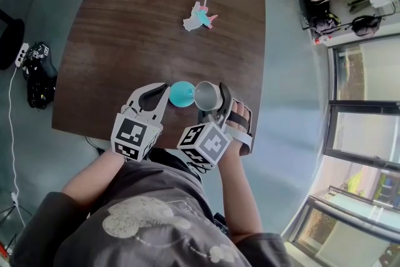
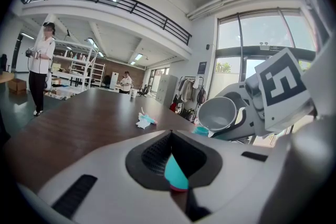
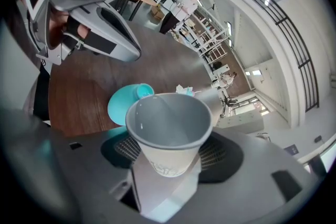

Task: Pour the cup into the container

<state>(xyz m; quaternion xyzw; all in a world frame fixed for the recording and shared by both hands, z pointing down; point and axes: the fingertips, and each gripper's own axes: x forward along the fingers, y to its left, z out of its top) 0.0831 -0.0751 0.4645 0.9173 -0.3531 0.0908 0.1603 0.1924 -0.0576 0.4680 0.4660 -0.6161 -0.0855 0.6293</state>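
Note:
My right gripper is shut on a grey paper cup just above the near table edge. The cup is tipped, its mouth turned toward the left gripper, and I see nothing inside it. A teal round container rests on the table, close against the cup's left rim. The container lies just beyond and below the cup. My left gripper hovers to the container's left with its fingers apart and holds nothing. In the left gripper view a teal sliver shows in the gap between its jaws.
A crumpled white and teal scrap lies farther out on the dark wooden table. Cables and a black bundle lie on the floor at left. Racks with bags stand at right. A person stands far off.

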